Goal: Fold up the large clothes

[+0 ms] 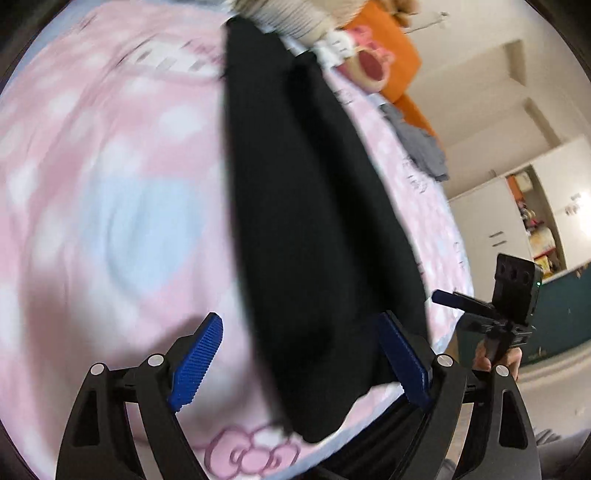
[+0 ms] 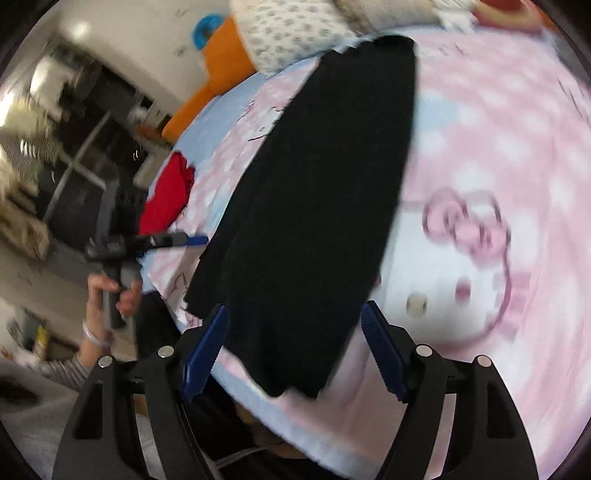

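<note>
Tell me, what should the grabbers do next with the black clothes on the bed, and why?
Probably bring both down onto the near end of the black garment and pinch it. The left gripper and right gripper are open and empty, and the garment lies in a long strip on the pink bedsheet.

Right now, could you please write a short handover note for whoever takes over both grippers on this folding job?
Left gripper: open, nothing between its pads.
Right gripper: open, holding nothing.
Black garment: lies flat as a long narrow strip on the pink cartoon-print bedsheet, near end at the bed's edge, far end by the pillows.
Done: it looks folded lengthwise already.
Left: probably fold it across its length, then set it aside. A red garment and a grey garment lie on the bed on opposite sides of it.
</note>
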Demonstrator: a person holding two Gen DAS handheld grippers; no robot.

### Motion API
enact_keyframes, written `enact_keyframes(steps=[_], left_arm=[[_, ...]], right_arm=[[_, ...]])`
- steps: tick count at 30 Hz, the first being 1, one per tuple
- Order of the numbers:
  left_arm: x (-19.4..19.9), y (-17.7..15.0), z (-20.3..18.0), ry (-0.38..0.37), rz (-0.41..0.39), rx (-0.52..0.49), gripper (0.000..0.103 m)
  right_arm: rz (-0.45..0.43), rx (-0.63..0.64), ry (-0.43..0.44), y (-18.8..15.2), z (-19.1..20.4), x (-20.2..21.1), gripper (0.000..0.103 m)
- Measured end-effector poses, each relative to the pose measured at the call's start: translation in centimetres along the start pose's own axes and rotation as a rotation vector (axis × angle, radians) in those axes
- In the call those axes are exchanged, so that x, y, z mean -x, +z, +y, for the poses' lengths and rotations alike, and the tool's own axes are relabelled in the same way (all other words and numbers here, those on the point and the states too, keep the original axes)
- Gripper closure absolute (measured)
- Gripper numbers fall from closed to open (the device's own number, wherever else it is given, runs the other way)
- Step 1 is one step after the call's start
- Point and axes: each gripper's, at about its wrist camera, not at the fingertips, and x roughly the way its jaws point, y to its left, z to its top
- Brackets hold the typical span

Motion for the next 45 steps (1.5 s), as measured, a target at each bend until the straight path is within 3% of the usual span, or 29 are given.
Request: enact_keyframes(steps=[4,6,7,12,16,18,21,24,26,27,31,33,45], left_arm=[[-0.5,-2.1,0.6,-0.058,0.029,0.048,0.016],[-0.9,-2.4,0.4,-0.090,0.037,0.069,0.016],[-1.1,-2.9,0.4,-0.114,0.045,0.090,0.016],[-1.9,-4.0,-0.3,-0.143,0.062,0.105,0.016],[-2.1,-4.0,-0.8,-0.129,0.083,0.119,0.015],[-2.2,-4.1,-1.0,-0.119,0.094,0.117,0.015],[-2.2,-4.4,-1.3,-0.117,0.119,0.106,0.015],[-2.6,-4.7,-1.2,-0.193,0.171,0.119,0.015],[-3.4,-4.8,-1.0,-0.232,0.196,0.144,0.017],[-3.6,-4.8,-0.8,-0.238,0.194,0.157,0.021],[-3.5,-4.6,0.5,-0.273,0.185,0.221,0.061],[-3.6,-4.5,0.8,-0.304,0.188,0.246,0.079],[-3.6,-3.4,0.0,-0.413,0.202,0.306,0.085]], right_arm=[[0.008,-0.155,0.108,-1.4,-2.1,-0.5,0.029],[0.017,-0.243,0.229,-2.0,-3.1,-1.4,0.029],[0.018,-0.261,0.240,-2.0,-3.2,-1.7,0.029],[0.073,-0.229,0.172,-1.9,-2.4,-2.9,0.029],[0.110,-0.155,0.065,-1.2,-2.0,-3.2,0.031],[0.118,-0.162,0.067,-1.0,-2.2,-3.4,0.030],[0.122,-0.187,0.122,-0.8,-2.7,-3.8,0.036],[0.142,-0.192,0.145,-0.4,-2.9,-4.6,0.038],[0.150,-0.188,0.146,-0.3,-2.5,-5.3,0.047],[0.152,-0.193,0.150,-0.3,-2.7,-5.5,0.051],[0.153,-0.247,0.174,-0.2,-4.1,-5.4,0.071],[0.150,-0.249,0.185,-0.1,-4.2,-5.2,0.074],[0.134,-0.229,0.248,0.9,-3.1,-3.8,0.087]])
